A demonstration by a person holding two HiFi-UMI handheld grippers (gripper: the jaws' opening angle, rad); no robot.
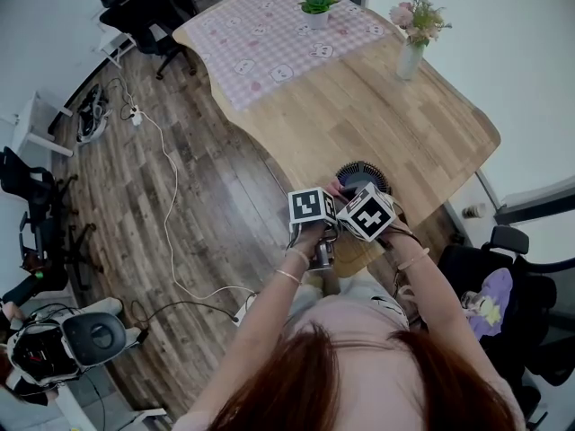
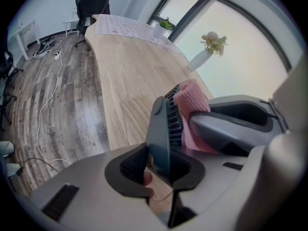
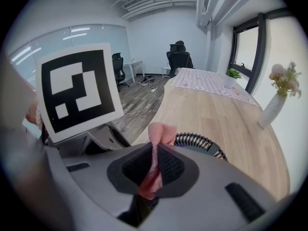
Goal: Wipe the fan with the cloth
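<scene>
A small dark round fan is held over the near edge of the wooden table. My left gripper is shut on the fan, its jaws clamped on the fan's flat body with the grille ribs facing right. My right gripper is shut on a pink cloth, whose free end sticks up against the fan's ribbed grille. In the left gripper view the pink cloth lies pressed on the grille under the right gripper's jaw. In the head view both marker cubes sit side by side just below the fan.
A white vase of flowers and a small potted plant on a pink checked cloth stand farther along the table. Office chairs, a cable and a power strip lie on the wood floor at left.
</scene>
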